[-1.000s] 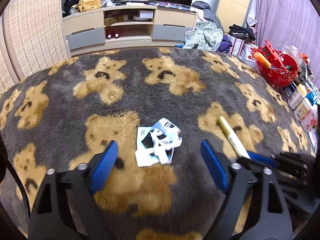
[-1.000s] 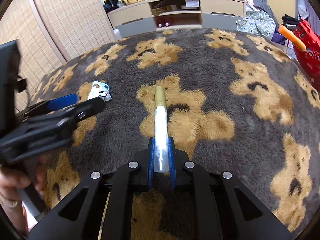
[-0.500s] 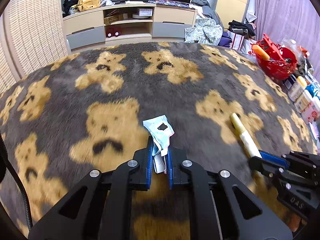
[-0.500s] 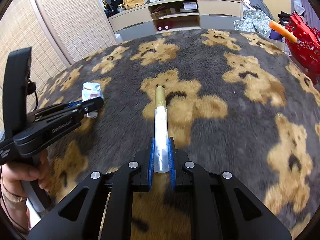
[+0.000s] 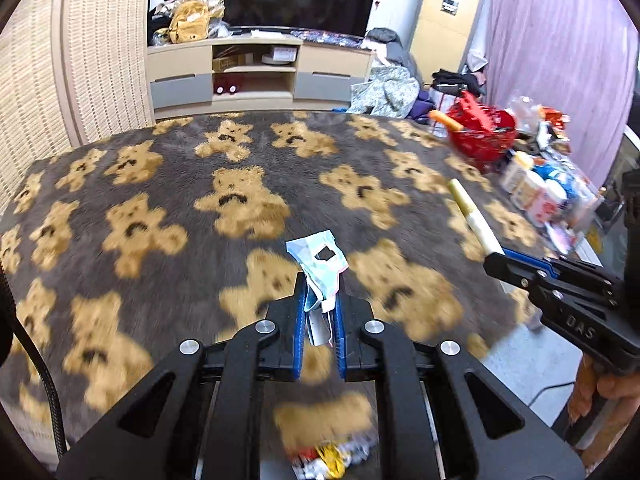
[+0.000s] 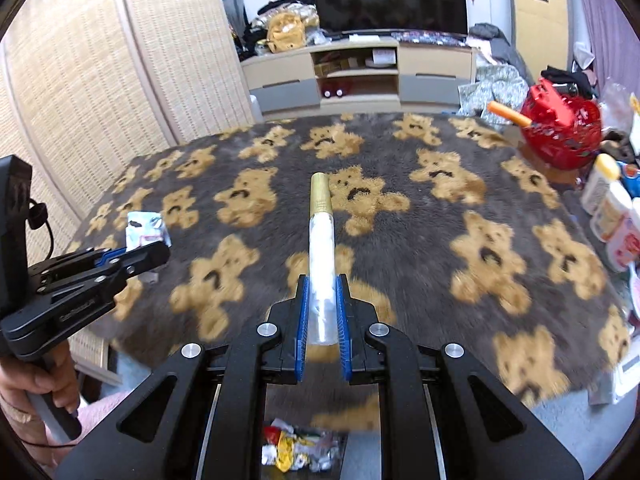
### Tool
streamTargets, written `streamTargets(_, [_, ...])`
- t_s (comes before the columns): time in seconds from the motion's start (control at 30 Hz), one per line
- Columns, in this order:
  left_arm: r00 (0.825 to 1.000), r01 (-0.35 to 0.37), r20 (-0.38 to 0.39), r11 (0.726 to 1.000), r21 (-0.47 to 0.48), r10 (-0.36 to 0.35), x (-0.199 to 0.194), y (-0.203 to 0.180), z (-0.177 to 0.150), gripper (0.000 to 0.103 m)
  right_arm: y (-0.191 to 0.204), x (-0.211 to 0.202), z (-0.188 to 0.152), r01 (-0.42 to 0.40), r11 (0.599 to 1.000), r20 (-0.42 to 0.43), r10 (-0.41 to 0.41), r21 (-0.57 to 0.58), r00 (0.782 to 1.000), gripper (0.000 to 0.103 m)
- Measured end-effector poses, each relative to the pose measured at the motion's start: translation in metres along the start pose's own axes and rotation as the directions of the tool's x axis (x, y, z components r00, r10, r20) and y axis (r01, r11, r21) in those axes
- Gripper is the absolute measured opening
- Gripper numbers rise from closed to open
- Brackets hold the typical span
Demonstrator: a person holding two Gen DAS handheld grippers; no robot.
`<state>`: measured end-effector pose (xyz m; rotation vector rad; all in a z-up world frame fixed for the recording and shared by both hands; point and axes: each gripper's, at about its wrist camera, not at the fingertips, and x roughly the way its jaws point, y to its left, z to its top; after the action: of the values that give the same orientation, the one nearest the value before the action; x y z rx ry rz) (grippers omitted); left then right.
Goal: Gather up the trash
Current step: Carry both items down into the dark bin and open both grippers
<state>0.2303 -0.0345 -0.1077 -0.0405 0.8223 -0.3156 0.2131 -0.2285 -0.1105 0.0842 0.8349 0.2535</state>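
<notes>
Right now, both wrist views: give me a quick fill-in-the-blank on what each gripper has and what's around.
1. The left gripper is shut on a crumpled ____.
2. The tube in the right gripper has a cap colored ____.
3. The blanket is printed with ____.
4. The basket beside the blanket is colored ____.

Missing words: wrapper; gold; teddy bears; red

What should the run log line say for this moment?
left gripper: shut on crumpled wrapper | right gripper: shut on gold-capped tube | both above bear blanket | trash pile below
</notes>
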Motion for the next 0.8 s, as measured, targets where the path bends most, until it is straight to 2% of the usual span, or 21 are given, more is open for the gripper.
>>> streamTargets(0.2, [0.999, 0.02, 0.041, 1.0, 0.008, -0.02, -0.058, -0.02, -0.04, 0.011, 0.013, -0.049, -0.033, -0.008, 1.0, 0.035, 0.009, -0.021, 0.999, 0.014])
streamTargets(0.33, [0.999, 0.016, 0.048, 1.0, 0.01, -0.017, -0.075, -0.031, -0.074, 0.011, 0.021, -0.063, -0.061, -0.025, 0.999, 0.03, 0.026, -0.027, 0.999, 0.014])
streamTargets(0.57, [0.999, 0.036, -0.012, 0.999, -0.02, -0.036, -0.068, -0.033, -0.136, 0.011, 0.025, -0.06, -0.11, -0.042, 0.999, -0.029, 0.042, 0.005, 0.999, 0.014])
streamTargets(0.8, [0.996, 0.04, -0.082, 0.998, -0.04, -0.043, -0.046, -0.032, -0.183, 0.011, 0.027, -0.043, -0.155, -0.047, 0.997, -0.105, 0.053, 0.057, 0.993, 0.014])
